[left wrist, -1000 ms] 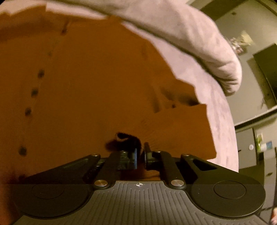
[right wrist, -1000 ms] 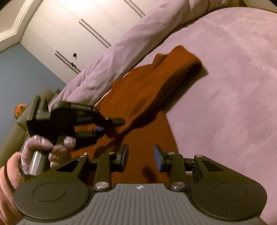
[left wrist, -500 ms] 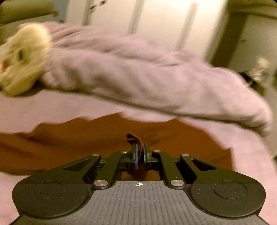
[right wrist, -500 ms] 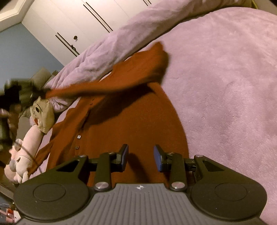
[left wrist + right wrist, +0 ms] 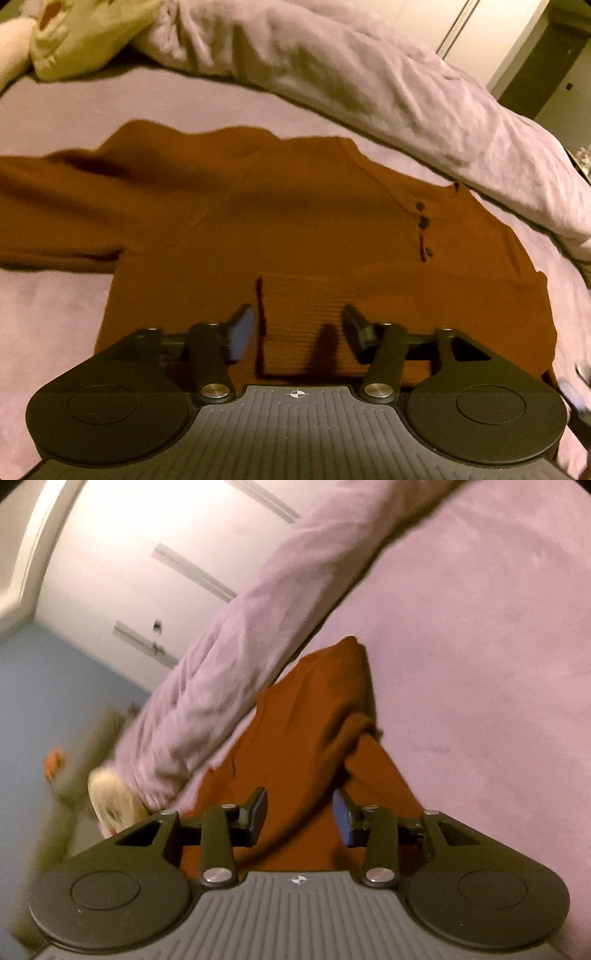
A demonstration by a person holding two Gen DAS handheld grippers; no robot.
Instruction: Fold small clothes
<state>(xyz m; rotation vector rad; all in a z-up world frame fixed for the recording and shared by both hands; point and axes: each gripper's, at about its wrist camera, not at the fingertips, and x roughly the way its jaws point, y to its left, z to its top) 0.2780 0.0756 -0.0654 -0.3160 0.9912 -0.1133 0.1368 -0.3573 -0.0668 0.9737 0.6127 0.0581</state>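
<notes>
A rust-orange buttoned sweater (image 5: 295, 221) lies flat on the lilac bed. One sleeve is folded across its body, and the ribbed cuff (image 5: 306, 325) lies between the fingers of my left gripper (image 5: 297, 332), which is open and empty just above it. The other sleeve (image 5: 55, 206) stretches out to the left. In the right wrist view the sweater (image 5: 314, 738) lies under my right gripper (image 5: 299, 816), which is open and empty over the fabric.
A bunched lilac blanket (image 5: 369, 81) lies along the far side of the sweater. A cream plush toy (image 5: 74, 33) sits at the far left. White wardrobe doors (image 5: 147, 554) stand behind the bed. Bare lilac bed cover (image 5: 480, 664) lies to the right.
My left gripper carried the sleeve cuff across the sweater body, then opened and let it go. The right gripper stayed open and swung its view left.
</notes>
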